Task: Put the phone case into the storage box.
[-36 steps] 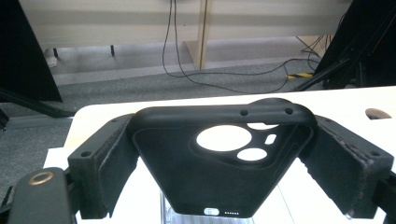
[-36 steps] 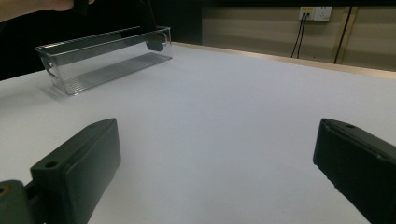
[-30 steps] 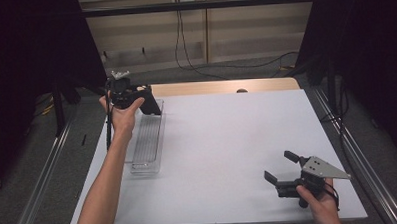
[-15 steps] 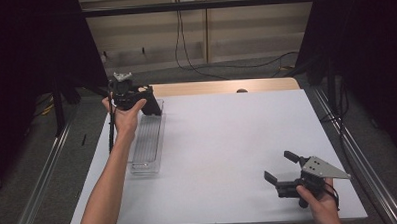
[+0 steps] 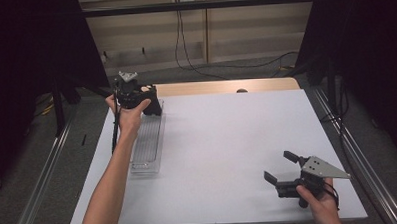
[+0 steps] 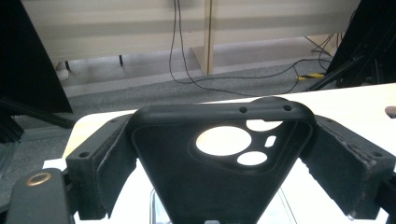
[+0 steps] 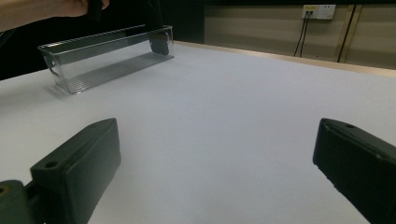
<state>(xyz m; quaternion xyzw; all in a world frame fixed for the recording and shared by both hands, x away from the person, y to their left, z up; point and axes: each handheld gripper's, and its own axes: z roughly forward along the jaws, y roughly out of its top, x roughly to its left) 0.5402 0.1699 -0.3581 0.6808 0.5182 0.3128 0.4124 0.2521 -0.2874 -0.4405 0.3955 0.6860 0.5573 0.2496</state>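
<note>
High view shows the left gripper raised over the far end of a clear plastic tray that lies along the left side of the white table; left gripper view shows its jaws clamped on the two edges of a black phone case, camera cut-outs uppermost, with the tray's rim just below; right gripper view has the case's lower end dipping inside the tray's far end. The right gripper rests near the table's front right corner, jaws spread wide and holding nothing, well apart from the tray. By my judgement the placing step is in hand; the next move calls for lowering the case to the tray floor, then loosening the jaws.
</note>
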